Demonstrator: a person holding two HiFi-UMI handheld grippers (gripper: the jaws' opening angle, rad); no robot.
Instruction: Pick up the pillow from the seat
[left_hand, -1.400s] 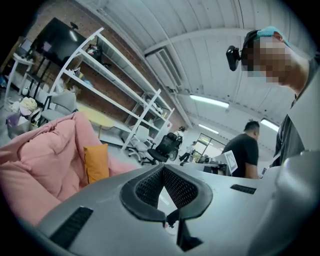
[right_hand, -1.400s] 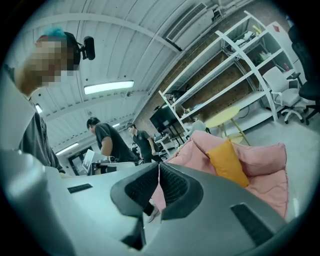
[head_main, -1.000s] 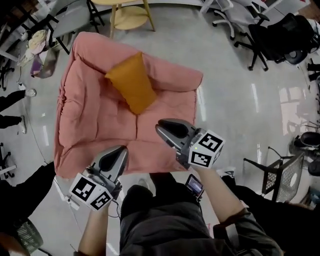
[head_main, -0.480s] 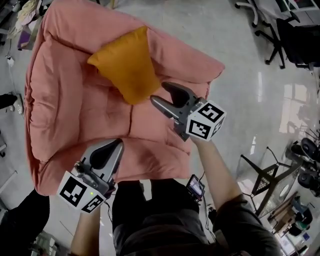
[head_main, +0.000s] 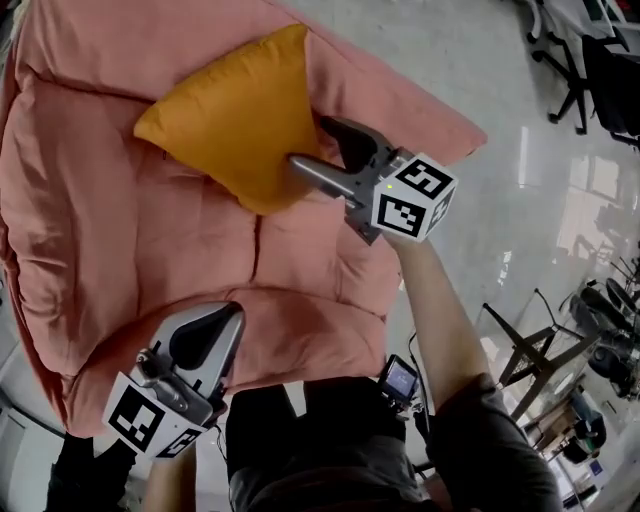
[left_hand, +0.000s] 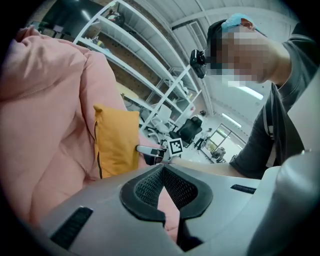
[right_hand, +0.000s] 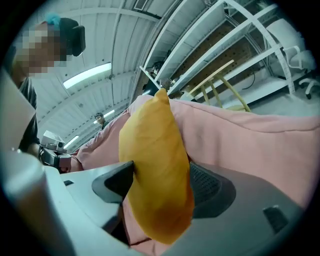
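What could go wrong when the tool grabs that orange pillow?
The right tool has its jaws opening with only the edge of the orange pillow between them, so a squeeze there might slip off the soft stuffing. The pillow leans on the pink seat, so a jaw could pinch that fabric too. The left tool is shut and away from the pillow, so it may not catch a drop.
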